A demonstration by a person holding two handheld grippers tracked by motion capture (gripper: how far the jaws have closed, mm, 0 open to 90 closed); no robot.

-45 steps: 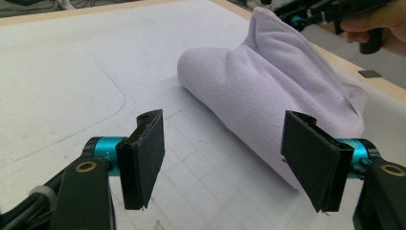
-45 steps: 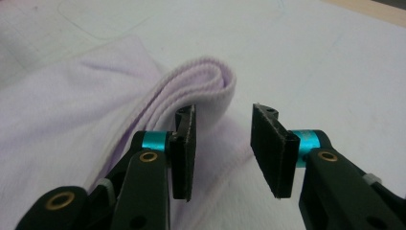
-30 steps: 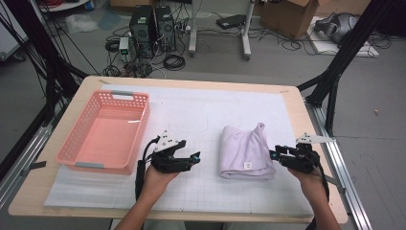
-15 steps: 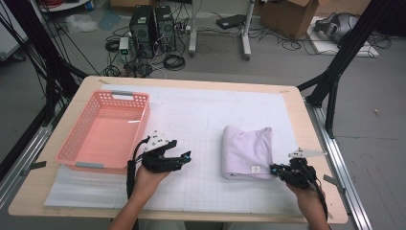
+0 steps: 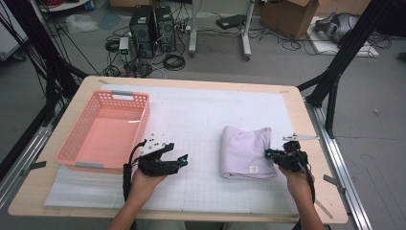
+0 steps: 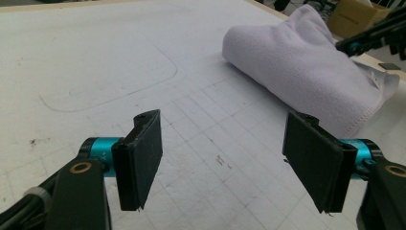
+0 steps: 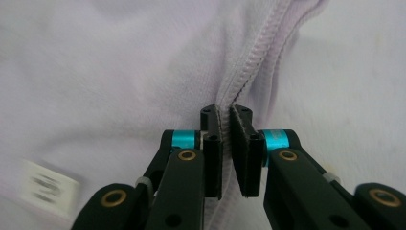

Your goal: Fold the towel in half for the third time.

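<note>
A folded lilac towel (image 5: 246, 151) lies on the white mat (image 5: 201, 120), right of centre, with a small label near its front edge. My right gripper (image 5: 271, 154) is at the towel's right side; its jaws have just been closing and now pinch the stitched hem of the towel (image 7: 242, 81) between the pads. My left gripper (image 5: 181, 161) rests low over the mat, left of the towel, jaws wide apart with only bare mat between them. From the left gripper view the towel (image 6: 306, 67) sits ahead to the right.
A pink plastic basket (image 5: 103, 132) stands on the mat's left side, close behind the left hand. The wooden table edge (image 5: 316, 143) runs just right of the right hand. Black frame legs and cables stand on the floor beyond.
The raised towel corner has come down and the towel lies flatter. My right hand moved toward me, then in to the towel's right edge and shut on the hem. The left hand stayed.
</note>
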